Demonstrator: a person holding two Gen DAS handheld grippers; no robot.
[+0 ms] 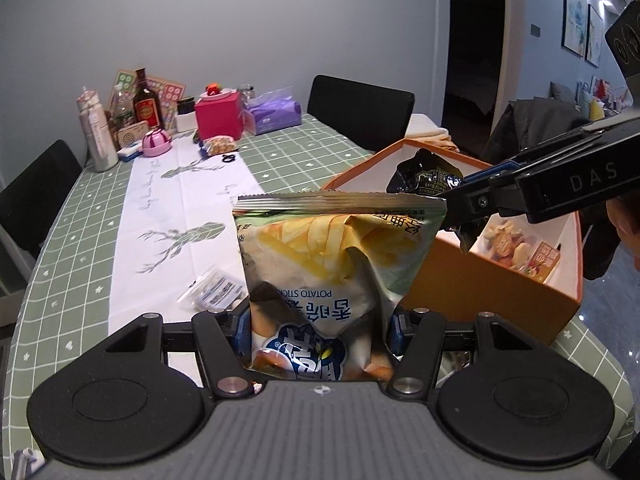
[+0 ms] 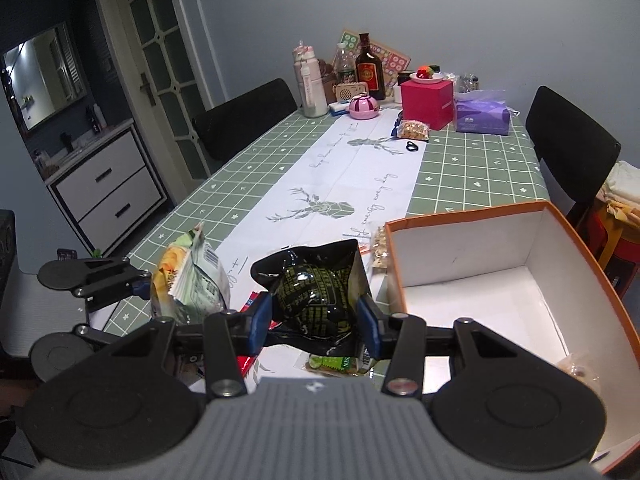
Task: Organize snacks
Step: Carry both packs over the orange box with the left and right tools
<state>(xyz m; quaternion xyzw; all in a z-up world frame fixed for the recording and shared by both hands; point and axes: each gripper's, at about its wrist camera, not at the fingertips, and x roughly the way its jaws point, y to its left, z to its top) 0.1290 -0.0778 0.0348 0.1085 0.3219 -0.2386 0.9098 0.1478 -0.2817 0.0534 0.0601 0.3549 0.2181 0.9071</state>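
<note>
A green and yellow potato sticks bag (image 1: pixel 332 264) hangs upside down and clear of the table, with my left gripper (image 1: pixel 316 332) shut on its lower half. From the right wrist view this bag (image 2: pixel 192 276) and the left gripper (image 2: pixel 146 284) sit at the left. My right gripper (image 2: pixel 316 316) is shut on a crumpled black snack bag (image 2: pixel 316 288), held above the table just left of the orange box (image 2: pixel 464 213). Seen from the left wrist, the right gripper (image 1: pixel 460 204) holds the black bag (image 1: pixel 428 176) by the orange box (image 1: pixel 492 280), which has several snacks inside.
A clear packet (image 1: pixel 216 292) lies on the white table runner. Loose snack packets (image 2: pixel 336 362) lie under the right gripper, and another (image 2: pixel 380 248) leans against the box. Bottles (image 2: pixel 370 66), a red box (image 2: pixel 426 104) and a tissue pack (image 2: pixel 482 116) crowd the far end. Black chairs (image 2: pixel 244 116) flank the table.
</note>
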